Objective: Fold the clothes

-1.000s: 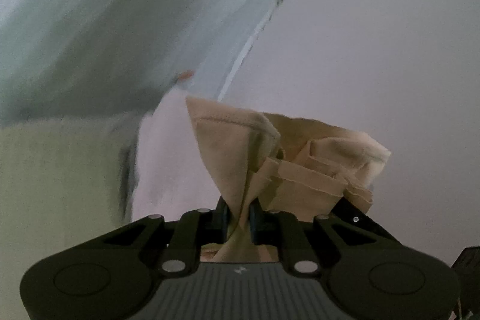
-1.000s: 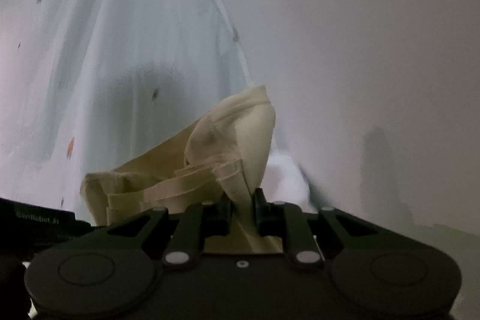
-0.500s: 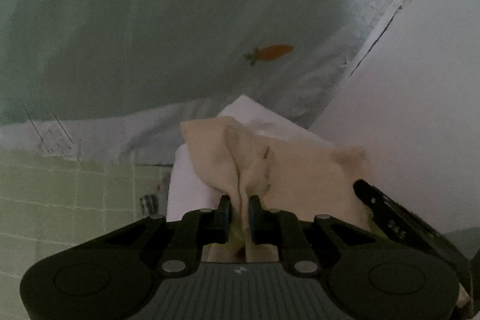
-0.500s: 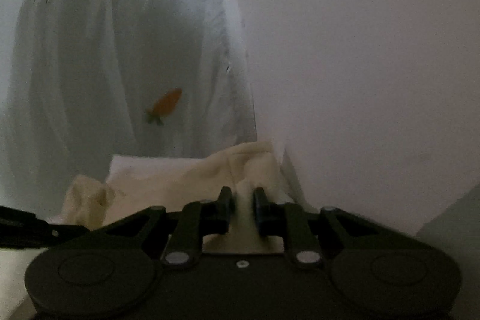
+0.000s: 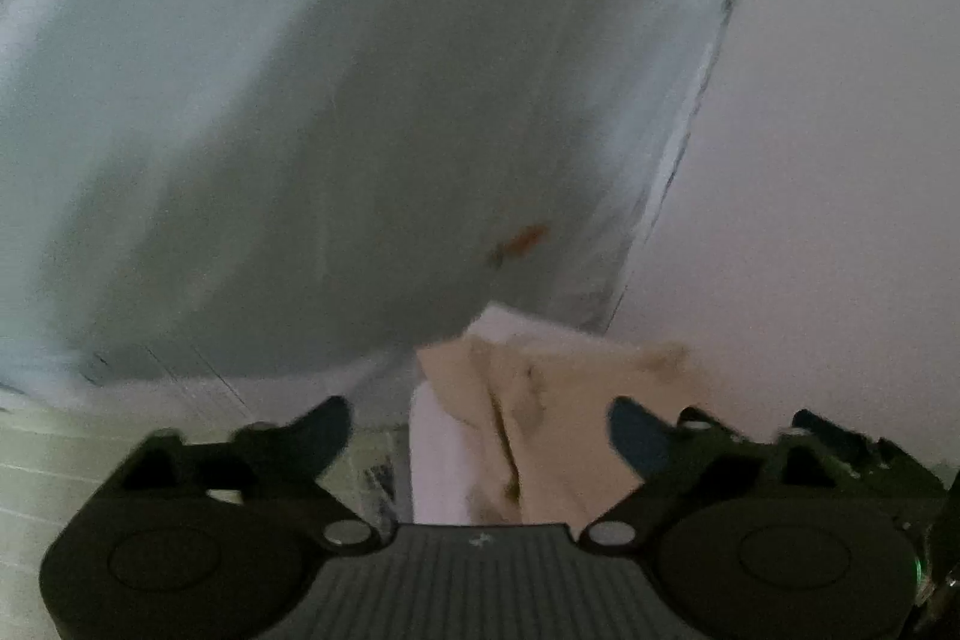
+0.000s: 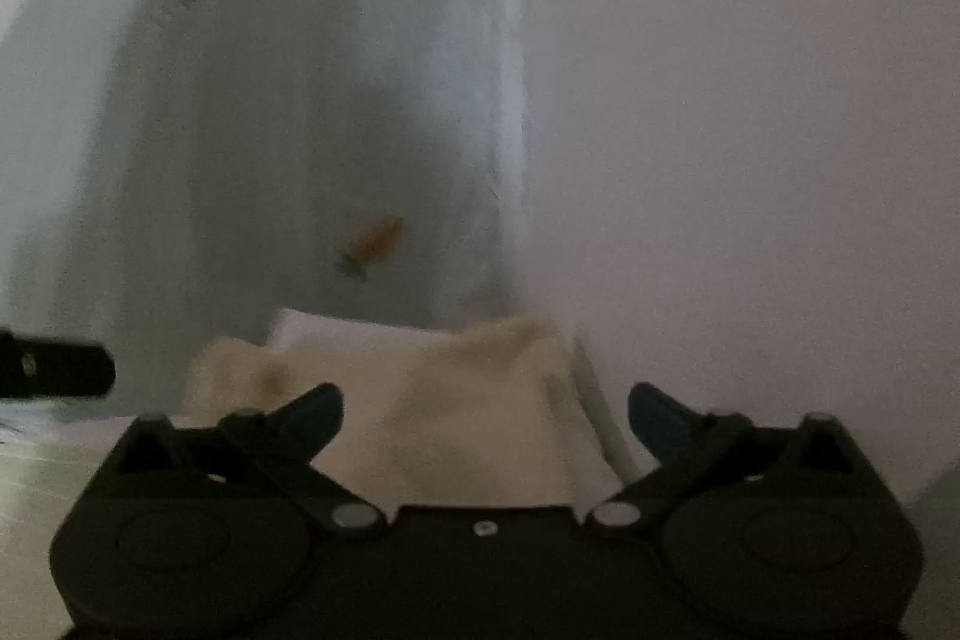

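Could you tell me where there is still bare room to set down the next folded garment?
Bare room: the pale green surface left of the white folded stack. Crowded: the beige garment tops that stack, hard against the carrot-print sheet and wall.

Left hand-held gripper [image 5: 480, 427] stands with jaws spread wide, holding nothing. Beige garment [image 5: 564, 400] lies bunched ahead on white folded cloth [image 5: 435, 451], below a carrot-print sheet [image 5: 336, 148].
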The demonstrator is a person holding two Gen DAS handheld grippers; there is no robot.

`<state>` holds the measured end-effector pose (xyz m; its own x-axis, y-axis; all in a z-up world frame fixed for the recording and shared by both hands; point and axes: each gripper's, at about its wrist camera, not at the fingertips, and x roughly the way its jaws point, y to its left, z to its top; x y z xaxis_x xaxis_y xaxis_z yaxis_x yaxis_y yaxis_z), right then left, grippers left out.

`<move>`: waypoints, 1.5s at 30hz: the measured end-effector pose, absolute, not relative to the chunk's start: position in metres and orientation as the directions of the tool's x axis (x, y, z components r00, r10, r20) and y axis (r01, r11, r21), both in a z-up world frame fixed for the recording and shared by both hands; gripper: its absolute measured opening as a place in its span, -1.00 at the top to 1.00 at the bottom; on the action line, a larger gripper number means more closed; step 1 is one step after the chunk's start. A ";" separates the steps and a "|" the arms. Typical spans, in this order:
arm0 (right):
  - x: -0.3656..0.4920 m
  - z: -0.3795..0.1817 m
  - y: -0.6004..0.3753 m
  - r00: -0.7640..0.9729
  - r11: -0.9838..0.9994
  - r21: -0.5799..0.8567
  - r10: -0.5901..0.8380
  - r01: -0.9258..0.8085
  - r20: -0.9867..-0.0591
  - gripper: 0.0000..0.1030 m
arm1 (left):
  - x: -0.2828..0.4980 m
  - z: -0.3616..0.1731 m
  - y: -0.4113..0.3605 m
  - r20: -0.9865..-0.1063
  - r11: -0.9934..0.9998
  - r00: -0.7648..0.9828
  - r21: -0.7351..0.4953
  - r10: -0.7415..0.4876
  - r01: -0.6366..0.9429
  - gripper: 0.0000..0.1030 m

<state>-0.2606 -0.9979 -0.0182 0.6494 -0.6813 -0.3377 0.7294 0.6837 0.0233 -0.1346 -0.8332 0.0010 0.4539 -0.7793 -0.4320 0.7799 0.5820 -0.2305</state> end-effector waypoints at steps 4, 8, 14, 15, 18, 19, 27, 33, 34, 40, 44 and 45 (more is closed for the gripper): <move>-0.295 0.001 -0.942 0.684 0.709 0.069 -0.644 0.702 -0.342 -1.00 | -0.179 0.023 -0.781 -0.395 0.572 0.460 -0.235 -0.795 0.786 -1.00; -0.331 0.018 -0.884 0.682 0.713 0.054 -0.644 0.700 -0.346 -1.00 | -0.220 0.029 -0.735 -0.394 0.600 0.483 -0.268 -0.782 0.754 -1.00; -0.383 0.028 -0.812 0.650 0.686 0.040 -0.667 0.726 -0.364 -1.00 | -0.265 0.031 -0.679 -0.441 0.599 0.472 -0.211 -0.763 0.772 -1.00; -0.388 0.027 -0.804 0.643 0.679 0.044 -0.670 0.733 -0.370 -1.00 | -0.270 0.030 -0.672 -0.449 0.602 0.478 -0.185 -0.755 0.777 -1.00; -0.410 0.025 -0.775 0.610 0.652 0.031 -0.691 0.758 -0.387 -1.00 | -0.279 0.023 -0.658 -0.480 0.595 0.460 -0.172 -0.747 0.785 -1.00; -0.415 0.024 -0.767 0.598 0.641 0.029 -0.697 0.767 -0.397 -1.00 | -0.282 0.021 -0.654 -0.490 0.592 0.453 -0.170 -0.745 0.788 -1.00; -0.451 0.011 -0.721 0.522 0.577 0.027 -0.716 0.816 -0.463 -1.00 | -0.303 0.008 -0.623 -0.552 0.570 0.413 -0.142 -0.724 0.809 -1.00; -0.464 0.011 -0.698 0.502 0.561 0.021 -0.722 0.827 -0.475 -1.00 | -0.316 0.007 -0.606 -0.562 0.547 0.390 -0.136 -0.729 0.826 -1.00; -0.465 0.011 -0.696 0.500 0.559 0.021 -0.723 0.829 -0.476 -1.00 | -0.318 0.007 -0.604 -0.564 0.544 0.387 -0.136 -0.729 0.828 -1.00; -0.470 0.012 -0.688 0.488 0.547 0.021 -0.728 0.837 -0.481 -1.00 | -0.326 0.007 -0.597 -0.567 0.536 0.380 -0.132 -0.731 0.834 -1.00; -0.474 0.014 -0.683 0.488 0.547 0.019 -0.729 0.837 -0.479 -1.00 | -0.329 0.009 -0.596 -0.564 0.533 0.378 -0.134 -0.734 0.835 -1.00; -0.475 0.014 -0.682 0.489 0.547 0.019 -0.730 0.837 -0.477 -1.00 | -0.330 0.009 -0.596 -0.564 0.532 0.378 -0.133 -0.734 0.836 -1.00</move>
<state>-0.4745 -0.6824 0.0140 0.4885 -0.7304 -0.4774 0.8368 0.5472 0.0191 -0.3296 -0.5959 0.0086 0.3776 -0.7341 -0.5644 0.8360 0.5323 -0.1331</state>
